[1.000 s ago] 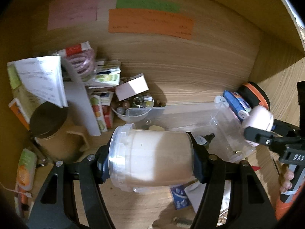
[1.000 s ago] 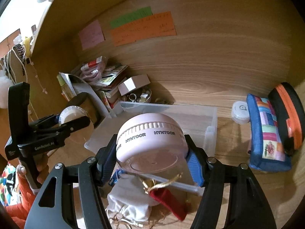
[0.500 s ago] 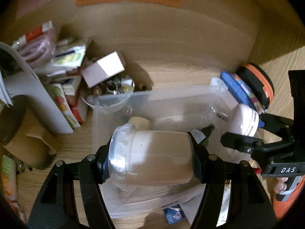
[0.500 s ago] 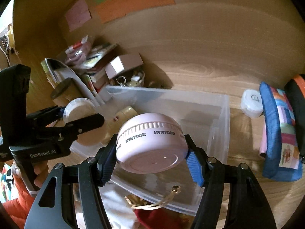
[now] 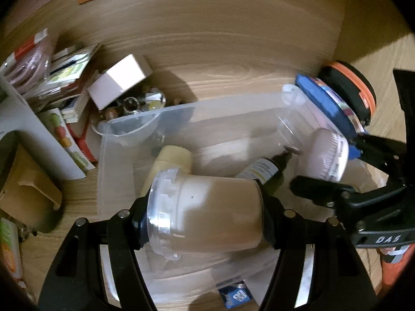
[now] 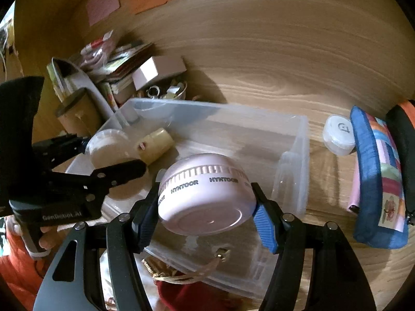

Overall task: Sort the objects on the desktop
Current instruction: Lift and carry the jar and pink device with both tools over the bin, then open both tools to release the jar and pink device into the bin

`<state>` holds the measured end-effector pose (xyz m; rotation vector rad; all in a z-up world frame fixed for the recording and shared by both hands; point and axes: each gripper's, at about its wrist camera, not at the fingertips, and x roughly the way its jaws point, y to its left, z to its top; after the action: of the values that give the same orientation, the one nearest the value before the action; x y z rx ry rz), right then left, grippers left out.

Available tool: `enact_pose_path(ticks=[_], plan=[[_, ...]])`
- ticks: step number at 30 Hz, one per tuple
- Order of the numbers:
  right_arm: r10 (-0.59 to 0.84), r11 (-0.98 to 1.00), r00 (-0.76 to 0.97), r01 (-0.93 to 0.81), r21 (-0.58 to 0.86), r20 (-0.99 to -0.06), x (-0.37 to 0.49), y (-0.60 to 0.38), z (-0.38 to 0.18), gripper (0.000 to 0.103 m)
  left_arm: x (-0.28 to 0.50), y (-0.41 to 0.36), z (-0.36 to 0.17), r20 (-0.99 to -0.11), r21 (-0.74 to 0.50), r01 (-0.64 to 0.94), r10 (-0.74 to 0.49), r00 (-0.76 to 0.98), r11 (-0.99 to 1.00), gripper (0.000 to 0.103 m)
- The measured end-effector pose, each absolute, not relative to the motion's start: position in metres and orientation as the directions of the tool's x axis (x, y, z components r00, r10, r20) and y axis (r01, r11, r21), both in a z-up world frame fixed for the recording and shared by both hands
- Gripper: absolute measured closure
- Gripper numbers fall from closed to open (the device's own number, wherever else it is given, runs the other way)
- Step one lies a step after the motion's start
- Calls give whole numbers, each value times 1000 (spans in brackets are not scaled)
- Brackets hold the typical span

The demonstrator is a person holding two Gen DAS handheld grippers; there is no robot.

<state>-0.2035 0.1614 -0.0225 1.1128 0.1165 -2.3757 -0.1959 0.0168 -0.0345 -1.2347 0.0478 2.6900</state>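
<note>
**Plastic in both claws, bin below**

Plastic, smooth and rigid, is what each claw has to manage. Nearest the left wrist camera, the left gripper [image 5: 205, 207] is clamped on a clear jar [image 5: 205, 207] lying sideways between the pads, ribbed lid to the left, pale contents filling it. It looks moderately heavy and its wall slick, so the grip across lid and base seems the safer hold; squeezing the curved wall would likely let it roll.

Nearest the right wrist camera, the right gripper [image 6: 206, 202] is clamped on a pink round case [image 6: 206, 194], pads at opposite points of its rim. It probably weighs little and is stiff; the ribbed band around it gives better purchase than the glossy face.

Both items hang over the clear storage bin [image 6: 290, 168], which already holds a cream tube [image 6: 155, 143] and a small dark dropper bottle [image 5: 269, 165]. Beyond, a white lidded pot [image 6: 338, 136] and a blue patchwork pouch [image 6: 378, 181] sit on the wooden desk [image 6: 259, 77], outside the bin.
</note>
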Motion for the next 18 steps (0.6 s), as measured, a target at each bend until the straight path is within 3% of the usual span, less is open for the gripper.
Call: enact_pose_path(ticks=[6, 18], plan=[[-351, -873, -565, 486, 43, -747, -199, 151, -29, 41, -196, 24, -39, -764, -25, -185, 139, -630, -982, 36], [-351, -871, -571, 490, 34, -742, -198, 149, -27, 40, -192, 22, -34, -756, -18, -188, 136, -640, -982, 35]])
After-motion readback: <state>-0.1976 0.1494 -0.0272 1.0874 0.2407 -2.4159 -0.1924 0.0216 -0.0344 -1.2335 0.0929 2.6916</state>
